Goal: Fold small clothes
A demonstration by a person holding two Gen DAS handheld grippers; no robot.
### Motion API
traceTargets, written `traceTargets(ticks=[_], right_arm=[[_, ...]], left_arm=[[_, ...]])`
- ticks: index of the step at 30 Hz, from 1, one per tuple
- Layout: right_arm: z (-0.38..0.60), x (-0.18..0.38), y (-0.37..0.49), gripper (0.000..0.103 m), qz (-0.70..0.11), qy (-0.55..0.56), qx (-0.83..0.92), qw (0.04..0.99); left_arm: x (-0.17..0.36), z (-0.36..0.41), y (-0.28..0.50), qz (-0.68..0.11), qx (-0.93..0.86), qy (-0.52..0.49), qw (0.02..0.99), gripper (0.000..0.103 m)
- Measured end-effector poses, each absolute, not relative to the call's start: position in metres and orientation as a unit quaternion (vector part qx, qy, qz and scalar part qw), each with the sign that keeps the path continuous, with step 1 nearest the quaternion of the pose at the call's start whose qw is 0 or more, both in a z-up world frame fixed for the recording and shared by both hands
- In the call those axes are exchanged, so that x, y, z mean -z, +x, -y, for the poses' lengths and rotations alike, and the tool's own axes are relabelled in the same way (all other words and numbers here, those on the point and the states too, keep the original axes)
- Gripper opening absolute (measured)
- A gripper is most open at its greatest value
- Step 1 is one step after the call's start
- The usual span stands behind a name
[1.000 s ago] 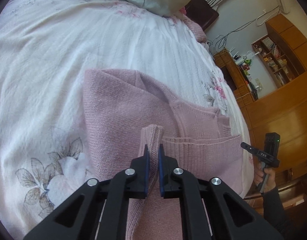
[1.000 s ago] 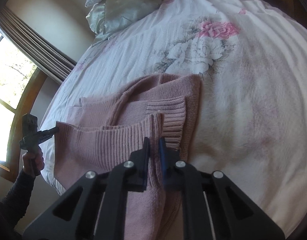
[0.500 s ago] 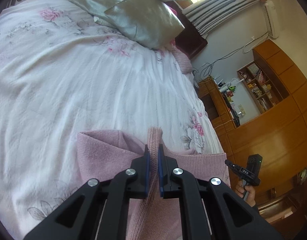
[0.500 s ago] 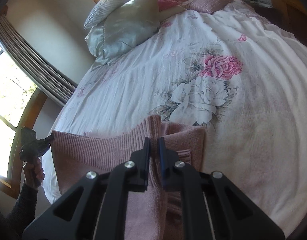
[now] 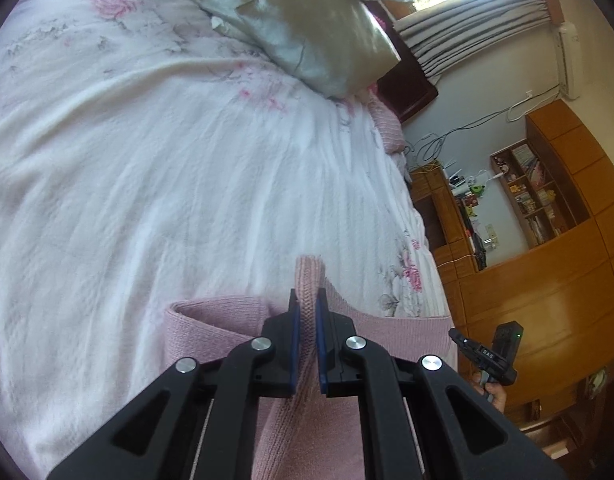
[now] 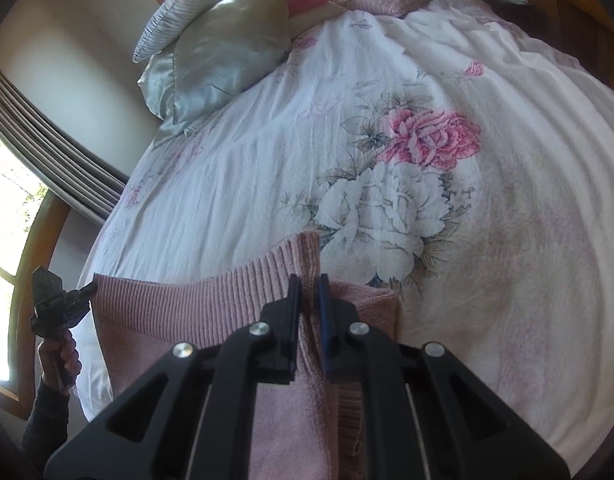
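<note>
A pink knitted sweater [image 5: 387,344] is held up by its ribbed hem [image 6: 211,304] over a white floral bedspread [image 5: 147,180]. My left gripper [image 5: 305,300] is shut on one corner of the hem, with a fold of knit sticking out past its blue pads. My right gripper [image 6: 309,284] is shut on the other corner. The hem stretches between the two grippers, and the lower part of the sweater is folded under on the bed. Each view shows the other gripper at its edge, the right gripper [image 5: 487,354] and the left gripper [image 6: 61,300], held in a hand.
Silver-green cushions [image 5: 307,28] and a striped pillow [image 6: 163,24] lie at the head of the bed. A big pink and white flower print [image 6: 407,172] covers the bedspread ahead. Wooden cabinets and shelves [image 5: 547,220] stand beside the bed. A curtained window [image 6: 35,160] is on the other side.
Both grippers have risen and moved forward over the bed with the hem held. Less of the sweater lies spread out, and more of the cushions and bedspread shows ahead.
</note>
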State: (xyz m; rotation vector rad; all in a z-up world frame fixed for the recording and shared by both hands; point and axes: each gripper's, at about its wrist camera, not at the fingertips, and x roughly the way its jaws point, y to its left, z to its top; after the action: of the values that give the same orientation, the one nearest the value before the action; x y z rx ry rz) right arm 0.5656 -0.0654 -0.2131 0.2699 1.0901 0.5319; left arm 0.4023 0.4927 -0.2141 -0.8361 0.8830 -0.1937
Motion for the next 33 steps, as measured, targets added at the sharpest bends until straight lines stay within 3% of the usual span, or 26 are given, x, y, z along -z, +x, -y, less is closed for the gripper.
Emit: traceTargets(ticks=[6, 12, 18, 20, 22, 25, 29, 33], right_arm=[[0.065, 0.246, 0.579, 0.007, -0.534, 0.13, -0.223, 0.805], [0.068, 0.235, 0.579, 0.007, -0.507, 0.147, -0.24, 0.815], [0.067, 0.262, 0.586, 0.007, -0.53, 0.149, -0.215, 0.807], [0.066, 0.27, 0.587, 0.014, -0.539, 0.147, -0.209, 0.802], [0.067, 0.268, 0.584, 0.017, -0.539, 0.15, -0.212, 0.801], [0.074, 0.245, 0.575, 0.021, -0.513, 0.16, -0.221, 0.814], [0.067, 0.232, 0.561, 0.021, -0.507, 0.164, -0.255, 0.807], [0.045, 0.256, 0.559, 0.021, -0.533, 0.161, -0.265, 0.787]], left_arm=[[0.269, -0.509, 0.418, -0.453, 0.055, -0.421, 0.784, 0.006], [0.258, -0.508, 0.421, -0.432, 0.077, -0.425, 0.792, 0.006], [0.278, -0.512, 0.423, -0.454, 0.054, -0.426, 0.781, 0.007], [0.285, -0.512, 0.425, -0.466, 0.048, -0.429, 0.773, 0.011], [0.28, -0.512, 0.421, -0.464, 0.043, -0.424, 0.776, 0.012], [0.243, -0.508, 0.401, -0.437, 0.013, -0.381, 0.815, 0.029], [0.204, -0.472, 0.385, -0.422, 0.089, -0.335, 0.838, 0.029], [0.232, -0.454, 0.406, -0.455, 0.118, -0.361, 0.805, 0.029]])
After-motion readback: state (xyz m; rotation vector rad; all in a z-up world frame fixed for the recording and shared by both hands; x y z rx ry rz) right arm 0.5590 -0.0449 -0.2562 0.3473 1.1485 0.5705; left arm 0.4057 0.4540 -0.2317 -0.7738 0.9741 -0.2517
